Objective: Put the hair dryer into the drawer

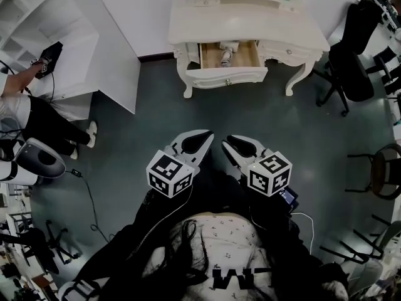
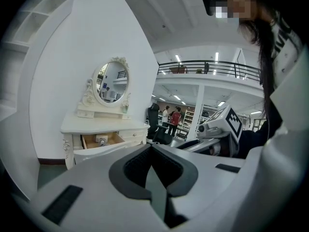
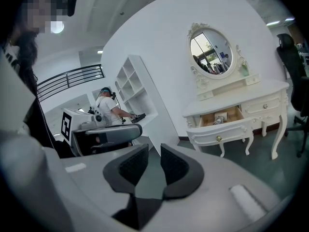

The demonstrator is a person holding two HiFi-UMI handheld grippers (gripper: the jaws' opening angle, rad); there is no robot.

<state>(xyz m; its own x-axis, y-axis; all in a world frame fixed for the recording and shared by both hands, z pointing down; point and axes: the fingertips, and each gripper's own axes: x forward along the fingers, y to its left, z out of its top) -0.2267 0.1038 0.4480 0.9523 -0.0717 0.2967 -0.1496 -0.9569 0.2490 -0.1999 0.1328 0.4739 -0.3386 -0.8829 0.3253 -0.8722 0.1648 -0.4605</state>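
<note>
A white carved dressing table (image 1: pixel 263 17) with curved legs stood against the white wall, on the far side of a dark grey-green floor (image 1: pixel 156 118). Its pale wooden centre drawer (image 1: pixel 227 77) was pulled out. The small white-and-grey hair dryer (image 1: pixel 225 57) lay inside that drawer, near its middle, apart from both tools. An oval mirror in an ornate white frame (image 3: pixel 211 50) rose from the back of the table top.

The left gripper (image 1: pixel 207 137), white with black inner pads, hung in the air well short of the table and pointed towards it. Its jaws were clenched tip to tip with nothing between them. The right gripper (image 1: pixel 229 142), of the same make, hung just beside it at about the same distance from the table. Its jaws were drawn in to a narrow slit and held nothing. Neither gripper touched the table or the drawer.

To the right of the table stood a black office chair (image 1: pixel 351 61) on a star base. To the left of the table a white open shelving unit (image 1: pixel 25 11) stood against the wall. A second person in a white top and black trousers (image 1: pixel 37 121) stood beside the shelving.
</note>
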